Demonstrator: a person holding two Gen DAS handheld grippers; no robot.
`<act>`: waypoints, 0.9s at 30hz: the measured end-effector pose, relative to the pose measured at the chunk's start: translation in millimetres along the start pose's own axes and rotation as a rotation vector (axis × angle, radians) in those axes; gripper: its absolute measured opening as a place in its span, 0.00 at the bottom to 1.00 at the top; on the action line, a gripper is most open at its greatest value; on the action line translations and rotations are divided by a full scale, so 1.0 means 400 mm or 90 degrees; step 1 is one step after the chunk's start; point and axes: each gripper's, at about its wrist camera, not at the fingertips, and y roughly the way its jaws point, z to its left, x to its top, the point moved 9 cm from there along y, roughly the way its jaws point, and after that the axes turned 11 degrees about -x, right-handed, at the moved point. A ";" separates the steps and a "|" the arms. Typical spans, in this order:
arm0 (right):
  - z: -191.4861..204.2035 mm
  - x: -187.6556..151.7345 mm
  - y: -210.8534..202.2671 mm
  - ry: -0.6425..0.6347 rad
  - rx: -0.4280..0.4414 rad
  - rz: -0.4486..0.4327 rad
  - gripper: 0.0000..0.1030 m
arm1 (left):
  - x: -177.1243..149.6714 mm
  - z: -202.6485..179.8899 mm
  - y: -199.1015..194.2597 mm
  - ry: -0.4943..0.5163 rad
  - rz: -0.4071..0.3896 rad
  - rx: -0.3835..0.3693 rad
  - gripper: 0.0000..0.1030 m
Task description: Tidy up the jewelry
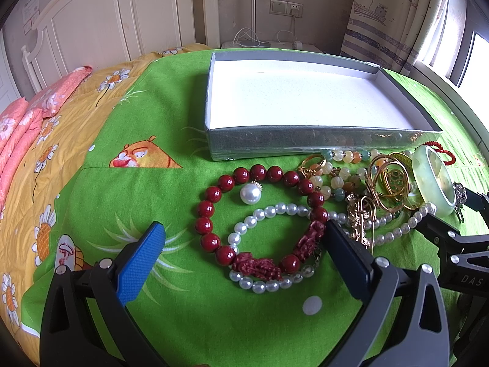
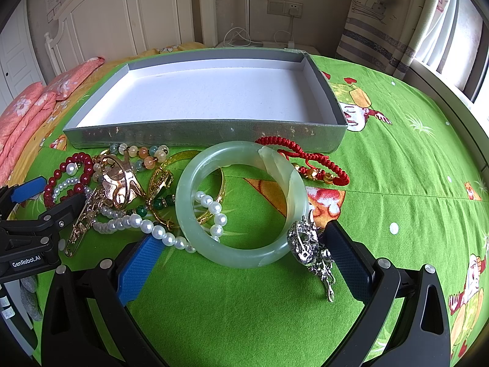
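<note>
— What colour is the bedspread (image 2: 382, 165)?
— Bright green, printed with cartoon figures and white dots; at nine o'clock the quilt (image 1: 61, 140) is yellow with daisies, the pillows (image 1: 18, 128) pink and flowered.
— And the box (image 2: 214, 136)?
— Grey walls, white inside.
— The jewelry?
— A pale green jade bangle (image 2: 241, 205), a dark red bead bracelet (image 1: 259, 217), a white pearl strand (image 2: 152, 227), a red braided cord (image 2: 308, 162), a silver brooch (image 2: 305, 243).
— The tongs?
— One blue pad (image 2: 139, 267), one black.

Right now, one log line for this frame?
box: empty | jewelry: all on bedspread | left gripper: open, over red bracelet | right gripper: open, around jade bangle
</note>
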 end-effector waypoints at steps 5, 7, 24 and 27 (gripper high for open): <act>0.000 0.000 0.000 0.000 0.000 0.000 0.96 | 0.000 0.000 0.000 0.000 0.000 0.000 0.98; 0.000 0.000 0.001 0.000 0.000 0.000 0.96 | 0.000 0.000 0.000 0.000 0.000 0.000 0.98; 0.008 -0.007 0.001 -0.036 0.023 0.015 0.96 | 0.000 0.000 0.000 0.000 0.000 0.000 0.98; 0.005 -0.007 -0.001 -0.085 0.057 0.018 0.96 | 0.000 -0.001 0.000 0.001 0.000 -0.002 0.98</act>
